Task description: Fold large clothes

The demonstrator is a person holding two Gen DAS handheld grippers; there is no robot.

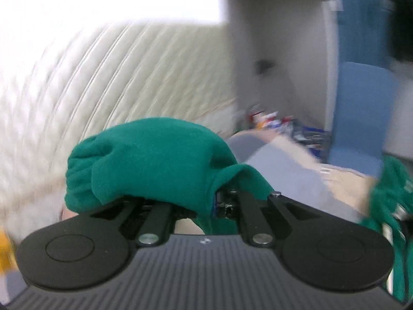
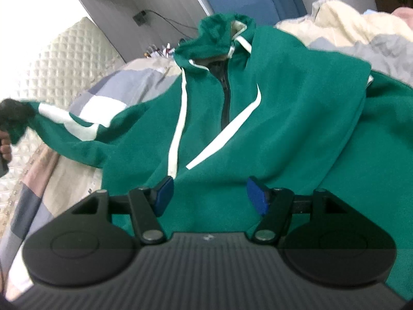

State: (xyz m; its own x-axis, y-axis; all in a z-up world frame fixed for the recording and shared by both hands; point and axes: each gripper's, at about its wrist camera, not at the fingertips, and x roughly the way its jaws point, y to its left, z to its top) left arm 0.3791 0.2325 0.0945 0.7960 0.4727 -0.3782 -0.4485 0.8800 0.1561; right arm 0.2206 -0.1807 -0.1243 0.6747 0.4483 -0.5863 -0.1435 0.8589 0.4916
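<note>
The step in hand looks like carrying a sleeve inward over the body of the garment. To do it well, the cuff should travel low and taut, landing straight across the chest without dragging the torso askew.

Nearest in the left wrist view, the left gripper (image 1: 219, 204) is clamped on the bunched cuff of the green fleece hooded jacket with white drawstrings and a dark zip (image 2: 258, 118); cloth drapes over both fingers and hides the pads. In the right wrist view, the right gripper (image 2: 210, 195) hovers with its blue pads (image 2: 162, 193) spread apart just over the jacket's lower front, nothing pinched between them.

Farther out, the sleeve stretches leftward, lifted off the patchwork grey, white and beige quilt (image 2: 108, 87). The hood lies farthest, towards the cream quilted headboard (image 2: 64, 62).
</note>
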